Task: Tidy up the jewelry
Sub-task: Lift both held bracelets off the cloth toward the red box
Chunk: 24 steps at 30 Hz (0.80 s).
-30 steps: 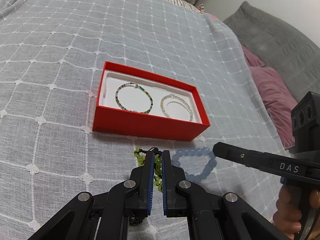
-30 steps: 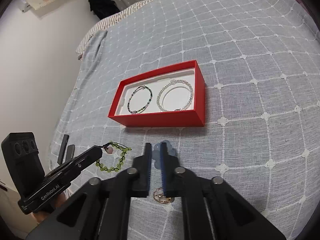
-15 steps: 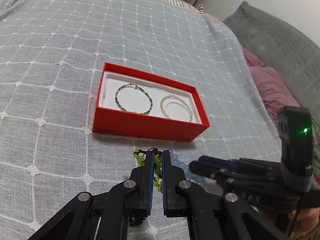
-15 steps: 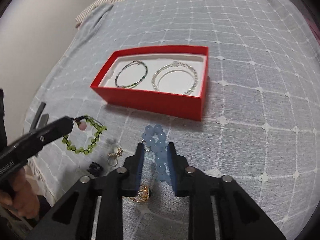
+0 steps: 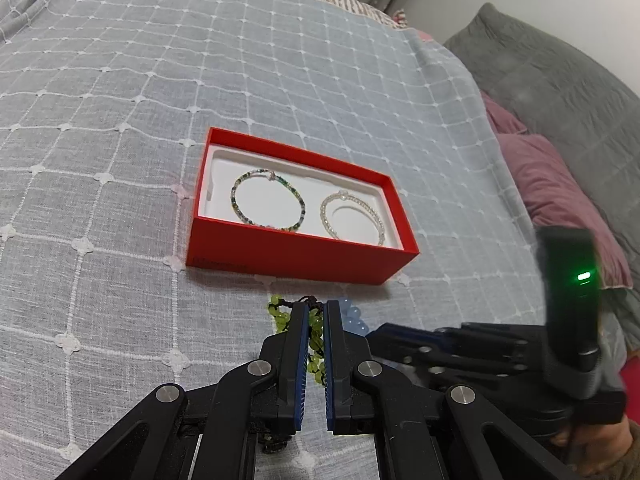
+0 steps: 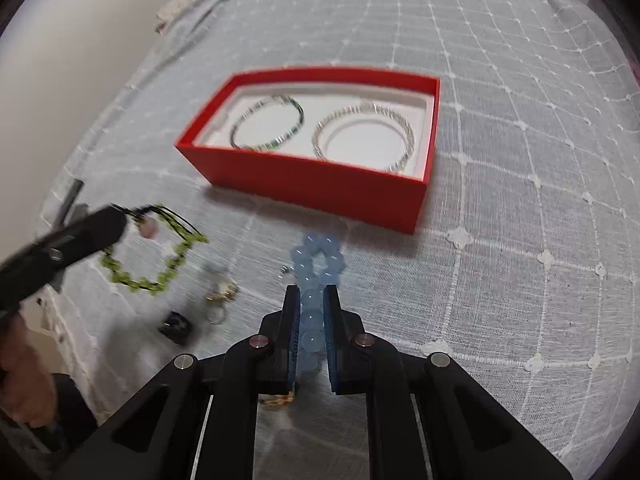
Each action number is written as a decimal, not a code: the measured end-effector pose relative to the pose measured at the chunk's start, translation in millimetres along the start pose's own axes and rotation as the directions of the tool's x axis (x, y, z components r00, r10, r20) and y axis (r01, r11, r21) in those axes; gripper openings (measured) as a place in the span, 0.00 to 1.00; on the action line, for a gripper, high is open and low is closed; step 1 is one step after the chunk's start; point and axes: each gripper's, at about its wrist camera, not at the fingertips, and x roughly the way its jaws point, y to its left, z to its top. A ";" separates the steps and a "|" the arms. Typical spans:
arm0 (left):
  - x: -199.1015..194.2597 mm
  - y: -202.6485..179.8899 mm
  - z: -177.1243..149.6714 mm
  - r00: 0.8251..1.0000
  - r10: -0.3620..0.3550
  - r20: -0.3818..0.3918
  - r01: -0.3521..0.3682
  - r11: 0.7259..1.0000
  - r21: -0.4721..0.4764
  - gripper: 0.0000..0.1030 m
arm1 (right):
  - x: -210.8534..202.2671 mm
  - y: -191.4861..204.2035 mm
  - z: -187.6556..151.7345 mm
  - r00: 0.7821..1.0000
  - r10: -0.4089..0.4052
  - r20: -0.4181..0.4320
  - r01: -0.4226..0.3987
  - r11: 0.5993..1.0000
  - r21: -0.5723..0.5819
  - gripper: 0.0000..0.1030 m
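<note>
A red box (image 5: pixel 296 256) (image 6: pixel 320 184) with a white insert lies on the grey quilt and holds a dark beaded bracelet (image 5: pixel 267 205) (image 6: pixel 267 127) and a clear beaded bracelet (image 5: pixel 352 217) (image 6: pixel 363 136). My right gripper (image 6: pixel 312 300) is shut on a pale blue bead bracelet (image 6: pixel 316 264), whose loop sticks out past the fingertips in front of the box. My left gripper (image 5: pixel 316 308) is shut on a green bead bracelet (image 5: pixel 280 316) with a dark cord; in the right wrist view the bracelet (image 6: pixel 160 256) hangs from its tip.
Small loose pieces lie on the quilt left of my right gripper: gold-coloured rings (image 6: pixel 220 296) and a small black piece (image 6: pixel 174 326). Pink and grey pillows (image 5: pixel 560 184) lie at the right. The bed's left edge (image 6: pixel 68 216) is close to my left gripper.
My right gripper has closed on the blue bracelet and lifted it toward the box. My left gripper has stayed shut on the green bracelet with little movement.
</note>
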 end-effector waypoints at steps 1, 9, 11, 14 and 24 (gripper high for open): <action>-0.3 0.2 0.4 1.000 -0.001 0.002 0.001 1.000 0.000 0.01 | -4.0 -0.4 0.5 1.000 0.010 0.009 -0.010 1.000 0.006 0.11; -3.2 -3.9 2.3 1.000 -0.018 0.016 0.018 1.000 0.011 0.01 | -34.0 -10.9 6.9 0.993 0.074 0.091 -0.080 0.995 0.058 0.11; -4.2 -4.8 3.0 0.999 -0.025 0.020 0.025 1.000 0.011 0.01 | -43.4 -10.6 6.9 0.991 0.083 0.108 -0.090 0.994 0.061 0.11; -6.3 -5.3 4.9 0.999 -0.033 0.028 0.033 0.999 0.010 0.01 | -53.5 -12.5 7.9 0.986 0.097 0.135 -0.107 0.992 0.071 0.11; -14.2 -10.7 20.9 0.994 -0.078 0.079 0.076 0.997 0.028 0.01 | -75.6 -12.5 18.0 0.968 0.142 0.205 -0.158 0.985 0.066 0.11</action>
